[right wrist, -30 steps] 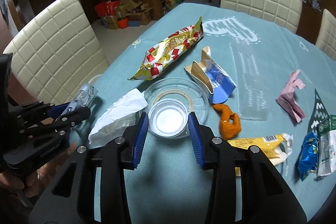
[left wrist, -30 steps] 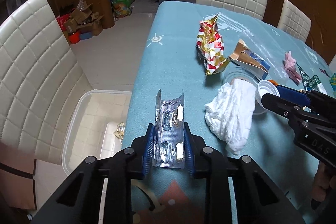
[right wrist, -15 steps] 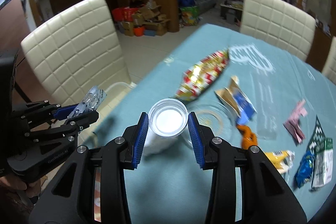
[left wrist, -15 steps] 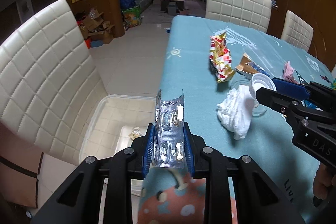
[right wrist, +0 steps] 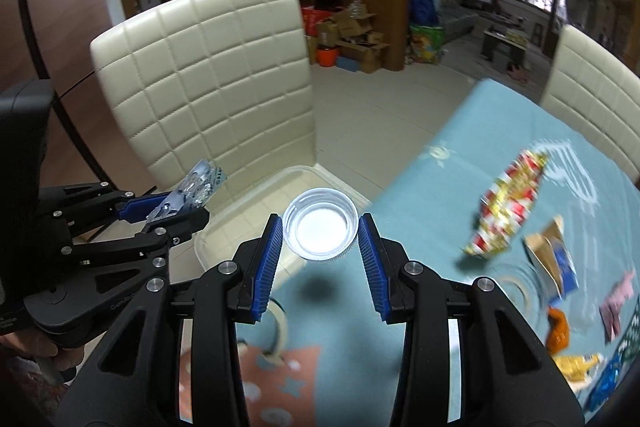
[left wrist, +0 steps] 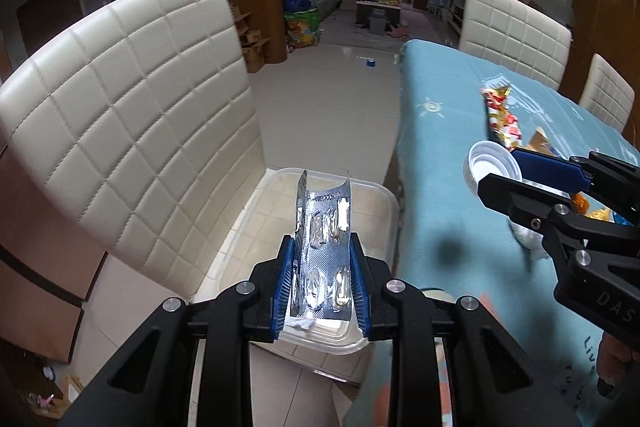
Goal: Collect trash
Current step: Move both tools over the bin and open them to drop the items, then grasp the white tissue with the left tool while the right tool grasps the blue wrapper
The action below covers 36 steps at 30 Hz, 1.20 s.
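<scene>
Left tool (left wrist: 322, 283) clamped on a silver blister pack (left wrist: 324, 247), pack standing upright between the blue pads, no slack visible. Right tool (right wrist: 320, 259) clamped on a white plastic cap (right wrist: 320, 229), open side up, pads touching the rim on both sides.

Both loads carried off the counter (left wrist: 440, 155), past its left edge. Clear plastic bin (left wrist: 380, 199) on the floor tight against that edge, between counter and the cream chair (left wrist: 132, 131). Blister pack directly above the bin opening in the left wrist view. Cap above the bin's near rim, roughly over the counter's edge; exact overlap hard to call through the fisheye.

Progress, judged from current layout:
- Two items picked, neither released.
- Bin mostly bare; a scrap of something white at its near end, hidden behind the left tool, not identifiable.
- Left on the counter: red and gold snack wrapper (right wrist: 508, 203) toward the far edge, torn brown and blue carton (right wrist: 554, 259) just beside it, orange scrap (right wrist: 558, 331), pink folded paper (right wrist: 616, 303), yellow packet (right wrist: 576, 367) and blue wrappers at the right edge. Clear round lid (right wrist: 520, 287) near the carton, blurred.
- White crumpled tissue (left wrist: 528, 239) partly hidden behind the right tool in the left wrist view.

Early stage overall. Next step likely: open both tools over the bin, cap needing a bit more travel off the edge first. Risk: light foil pack sticking to a pad or drifting outside the rim.
</scene>
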Each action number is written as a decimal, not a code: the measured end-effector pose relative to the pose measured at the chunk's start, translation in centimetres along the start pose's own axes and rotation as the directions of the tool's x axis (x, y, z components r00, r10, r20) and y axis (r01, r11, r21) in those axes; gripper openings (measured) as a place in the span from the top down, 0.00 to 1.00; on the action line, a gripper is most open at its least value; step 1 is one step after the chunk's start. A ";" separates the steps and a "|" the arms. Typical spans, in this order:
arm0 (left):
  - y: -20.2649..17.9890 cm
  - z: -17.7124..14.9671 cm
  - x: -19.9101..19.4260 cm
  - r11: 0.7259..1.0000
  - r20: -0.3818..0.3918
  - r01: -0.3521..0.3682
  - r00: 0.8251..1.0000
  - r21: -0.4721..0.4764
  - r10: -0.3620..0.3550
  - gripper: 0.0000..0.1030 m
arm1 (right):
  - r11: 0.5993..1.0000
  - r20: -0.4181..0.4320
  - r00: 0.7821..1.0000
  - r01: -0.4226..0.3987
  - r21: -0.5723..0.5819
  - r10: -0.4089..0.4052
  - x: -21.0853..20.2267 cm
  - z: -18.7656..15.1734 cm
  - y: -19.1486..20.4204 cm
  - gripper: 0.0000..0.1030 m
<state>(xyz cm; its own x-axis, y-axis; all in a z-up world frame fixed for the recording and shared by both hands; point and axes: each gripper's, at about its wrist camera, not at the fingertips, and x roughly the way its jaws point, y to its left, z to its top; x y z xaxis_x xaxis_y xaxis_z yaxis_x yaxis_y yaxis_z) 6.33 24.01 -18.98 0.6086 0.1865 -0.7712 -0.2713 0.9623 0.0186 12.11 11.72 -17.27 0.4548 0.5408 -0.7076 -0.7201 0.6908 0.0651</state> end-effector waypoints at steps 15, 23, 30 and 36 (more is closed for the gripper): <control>3.6 1.1 1.7 0.997 -0.014 -0.042 0.999 -0.065 0.041 0.74 | 1.000 0.006 1.000 -0.002 -0.025 0.002 2.7 2.4 1.3 0.33; 2.1 1.6 2.1 0.999 -0.020 -0.017 1.000 -0.050 0.016 0.72 | 0.999 -0.018 1.000 0.020 0.038 -0.020 1.8 1.3 -0.8 0.33; 0.4 2.2 2.1 0.998 -0.023 -0.022 1.000 -0.053 0.021 0.37 | 0.994 -0.015 0.998 0.060 0.094 -0.059 -0.4 -0.3 -2.9 0.31; -1.0 2.2 1.3 0.998 0.007 -0.031 0.999 -0.047 0.031 0.35 | 0.985 -0.018 0.996 0.086 0.149 -0.084 -2.4 -2.2 -4.8 0.31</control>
<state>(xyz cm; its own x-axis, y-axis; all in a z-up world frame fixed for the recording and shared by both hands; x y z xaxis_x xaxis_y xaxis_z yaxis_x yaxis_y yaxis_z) 9.02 23.75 -18.53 0.6053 0.2178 -0.7656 -0.3247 0.9457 0.0123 13.36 6.04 -17.47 0.5044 0.4724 -0.7227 -0.5926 0.7982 0.1082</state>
